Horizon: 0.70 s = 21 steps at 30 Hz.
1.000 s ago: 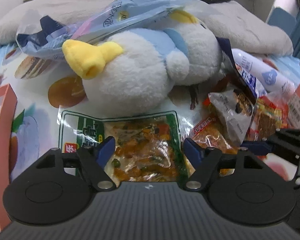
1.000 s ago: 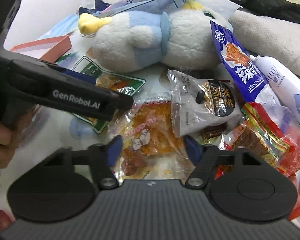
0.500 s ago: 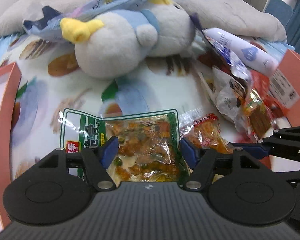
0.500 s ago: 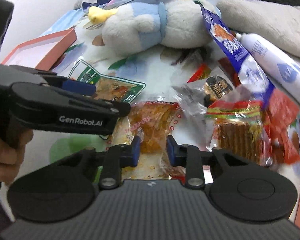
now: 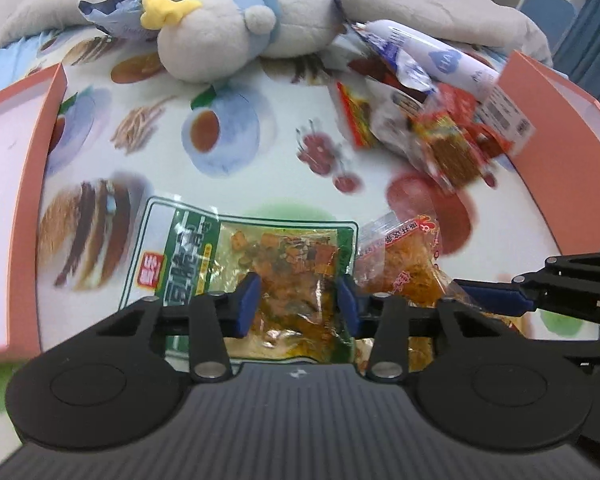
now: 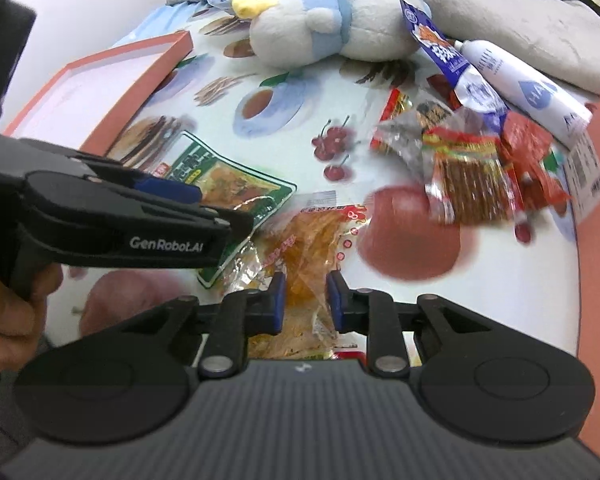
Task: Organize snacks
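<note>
My left gripper (image 5: pixel 298 306) is shut on a green-edged clear snack packet (image 5: pixel 260 276) of orange and green pieces, held above the printed cloth. It shows from the side in the right wrist view (image 6: pixel 188 196) with the packet (image 6: pixel 228 184). My right gripper (image 6: pixel 305 301) is shut on a clear packet of orange snack (image 6: pixel 312 248) with red print, just right of the green one. That packet (image 5: pixel 400 264) and the right gripper's fingers (image 5: pixel 496 294) show in the left wrist view.
A pile of small snack packets (image 6: pixel 472 160) lies at the right, with a blue packet (image 6: pixel 440 52) and a white tube (image 6: pixel 520 84). A plush penguin (image 5: pixel 228 36) lies at the back. Orange box trays stand at the left (image 5: pixel 32 184) and right (image 5: pixel 560 132).
Both grippers have pulled back and up from the plush with their packets. The left jaws have closed in on the green packet; the right jaws shut on the orange packet earlier.
</note>
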{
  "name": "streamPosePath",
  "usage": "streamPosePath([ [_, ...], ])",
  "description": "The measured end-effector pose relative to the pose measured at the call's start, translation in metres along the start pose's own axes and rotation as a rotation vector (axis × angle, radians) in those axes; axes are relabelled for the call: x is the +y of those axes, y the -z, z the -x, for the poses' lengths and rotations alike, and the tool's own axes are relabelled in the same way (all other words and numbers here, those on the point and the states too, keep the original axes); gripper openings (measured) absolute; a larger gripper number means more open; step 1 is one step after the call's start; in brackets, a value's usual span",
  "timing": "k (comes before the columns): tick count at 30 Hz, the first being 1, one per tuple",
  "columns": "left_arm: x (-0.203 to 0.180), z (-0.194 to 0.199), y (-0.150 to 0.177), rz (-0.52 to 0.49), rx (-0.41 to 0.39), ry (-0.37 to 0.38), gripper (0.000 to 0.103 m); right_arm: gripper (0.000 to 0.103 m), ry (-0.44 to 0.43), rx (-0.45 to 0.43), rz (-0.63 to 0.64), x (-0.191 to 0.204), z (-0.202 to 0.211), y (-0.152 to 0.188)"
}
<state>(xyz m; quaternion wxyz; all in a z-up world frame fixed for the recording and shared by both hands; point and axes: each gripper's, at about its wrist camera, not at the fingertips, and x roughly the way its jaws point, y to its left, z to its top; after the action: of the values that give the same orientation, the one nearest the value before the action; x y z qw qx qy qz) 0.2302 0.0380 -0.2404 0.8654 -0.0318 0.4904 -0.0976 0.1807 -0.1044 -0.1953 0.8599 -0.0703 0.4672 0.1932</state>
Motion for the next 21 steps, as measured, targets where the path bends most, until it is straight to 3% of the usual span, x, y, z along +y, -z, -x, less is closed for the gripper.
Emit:
streamPosePath([
  [10, -0.011, 0.023, 0.031, 0.056, -0.004, 0.009, 0.033, 0.024, 0.068, -0.027, -0.079, -0.012, 0.039, 0.04],
  [13, -0.013, 0.029, 0.034, 0.086, -0.009, 0.022, 0.008, 0.024, 0.086, -0.042, -0.09, -0.018, 0.05, 0.046],
  [21, -0.012, 0.042, 0.041, 0.154, -0.024, 0.033, 0.007, 0.024, 0.127, -0.089, -0.14, -0.034, 0.07, 0.053],
])
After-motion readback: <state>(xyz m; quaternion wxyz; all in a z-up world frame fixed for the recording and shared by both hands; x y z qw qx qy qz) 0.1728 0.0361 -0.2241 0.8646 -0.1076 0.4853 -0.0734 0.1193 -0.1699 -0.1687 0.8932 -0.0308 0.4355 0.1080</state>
